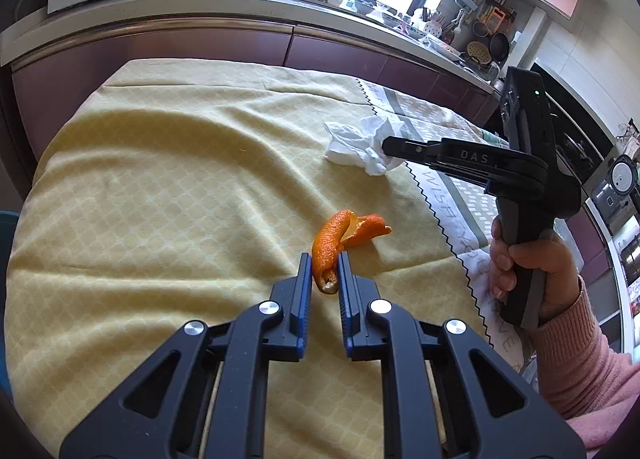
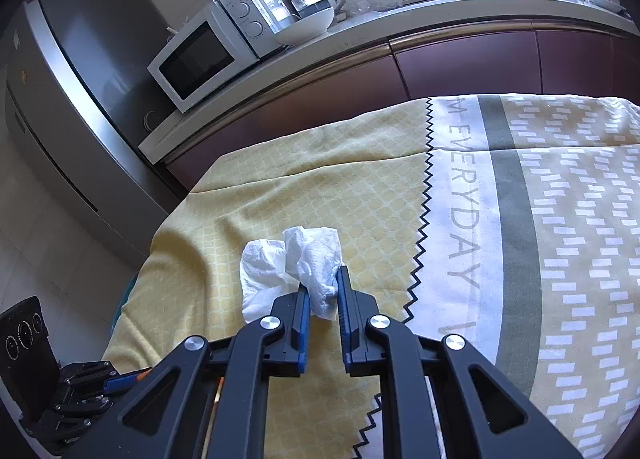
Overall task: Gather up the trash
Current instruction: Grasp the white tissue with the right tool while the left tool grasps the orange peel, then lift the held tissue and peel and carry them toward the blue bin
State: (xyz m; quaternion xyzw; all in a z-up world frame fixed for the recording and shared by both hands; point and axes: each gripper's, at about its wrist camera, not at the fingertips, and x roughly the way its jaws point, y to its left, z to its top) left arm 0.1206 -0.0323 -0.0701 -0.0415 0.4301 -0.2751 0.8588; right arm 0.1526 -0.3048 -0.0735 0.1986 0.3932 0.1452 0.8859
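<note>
An orange peel [image 1: 340, 237] lies on the yellow tablecloth [image 1: 180, 187]. My left gripper [image 1: 325, 265] is shut on the near end of the peel, the rest curling away to the right. A crumpled white tissue [image 2: 296, 267] sits on the cloth, and my right gripper [image 2: 323, 281] is shut on it. In the left wrist view the tissue [image 1: 356, 143] shows at the far right with the right gripper [image 1: 390, 149] pinching it, held by a hand in a pink sleeve. The left gripper's body shows at the lower left of the right wrist view [image 2: 84, 391].
A second cloth with grey stripe and lettering [image 2: 520, 219] covers the right side of the table. A kitchen counter [image 2: 360, 39] with a microwave [image 2: 208, 51] and a bowl [image 2: 308, 23] runs behind the table. A fridge [image 2: 80, 99] stands at the left.
</note>
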